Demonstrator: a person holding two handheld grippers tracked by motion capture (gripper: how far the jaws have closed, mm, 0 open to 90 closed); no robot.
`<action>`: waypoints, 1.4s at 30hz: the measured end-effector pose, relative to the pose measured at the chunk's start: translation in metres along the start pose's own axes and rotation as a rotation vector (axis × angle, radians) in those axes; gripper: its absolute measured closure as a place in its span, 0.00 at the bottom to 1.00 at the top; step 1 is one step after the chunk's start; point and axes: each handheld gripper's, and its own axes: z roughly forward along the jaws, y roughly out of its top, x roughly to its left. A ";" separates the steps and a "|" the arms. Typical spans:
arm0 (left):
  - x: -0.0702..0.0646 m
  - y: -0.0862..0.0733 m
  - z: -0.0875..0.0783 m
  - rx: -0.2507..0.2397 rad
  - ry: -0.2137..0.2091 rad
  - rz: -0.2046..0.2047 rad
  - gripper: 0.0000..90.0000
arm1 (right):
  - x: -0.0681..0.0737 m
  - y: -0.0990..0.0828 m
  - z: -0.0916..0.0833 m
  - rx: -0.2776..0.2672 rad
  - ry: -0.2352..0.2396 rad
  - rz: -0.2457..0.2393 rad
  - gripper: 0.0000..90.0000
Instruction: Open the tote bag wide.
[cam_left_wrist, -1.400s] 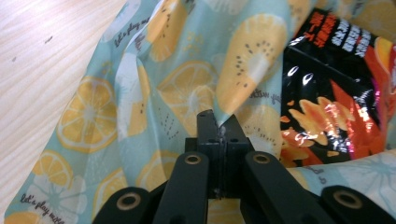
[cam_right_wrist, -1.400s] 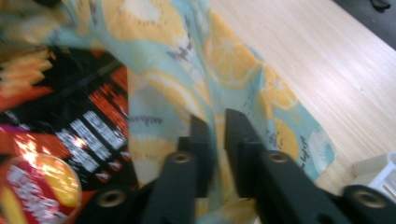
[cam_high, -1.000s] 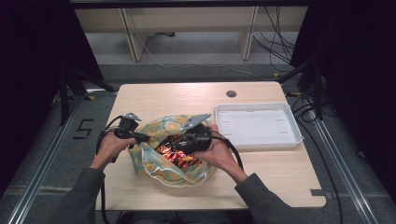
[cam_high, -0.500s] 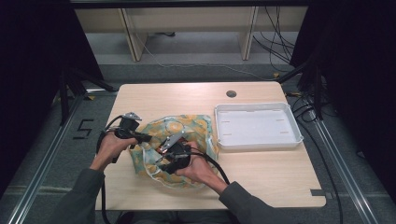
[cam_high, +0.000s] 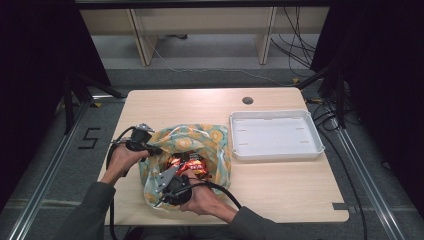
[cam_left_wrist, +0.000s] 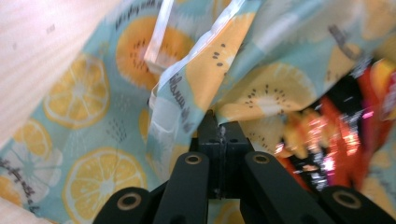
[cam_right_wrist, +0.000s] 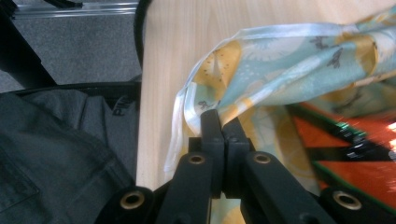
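Note:
A light-blue cloth bag (cam_high: 212, 142) printed with orange slices lies open on the wooden table (cam_high: 280, 185), with shiny red and orange snack packets (cam_high: 189, 164) inside. My left gripper (cam_high: 156, 150) is shut on the bag's left rim (cam_left_wrist: 187, 88); its jaws (cam_left_wrist: 219, 125) pinch the fabric, with the packets (cam_left_wrist: 345, 140) blurred to their right. My right gripper (cam_high: 160, 192) is at the bag's near-left edge. Its jaws have just been closing and now pinch the rim (cam_right_wrist: 205, 100) at the fingertips (cam_right_wrist: 219, 122). An orange packet (cam_right_wrist: 359, 158) lies beyond.
An empty white tray (cam_high: 275, 135) stands to the right of the bag. A round cable hole (cam_high: 247, 100) sits at the table's back. My grey sleeve (cam_right_wrist: 56, 163) and the table's near edge lie left of the right gripper. Cables trail from both grippers.
My right gripper has moved from over the bag's middle down to its near-left edge and closed on the rim. The left gripper has kept its hold in place.

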 end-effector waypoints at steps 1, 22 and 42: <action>0.002 -0.001 0.001 0.029 -0.005 0.005 0.99 | -0.001 -0.003 0.003 0.006 0.012 0.021 1.00; -0.001 -0.006 -0.008 -0.001 0.005 0.051 0.99 | -0.091 -0.072 -0.076 0.091 -0.365 0.201 1.00; -0.017 -0.011 -0.027 -0.060 0.002 0.047 0.61 | -0.108 -0.088 -0.072 0.029 -0.347 0.278 1.00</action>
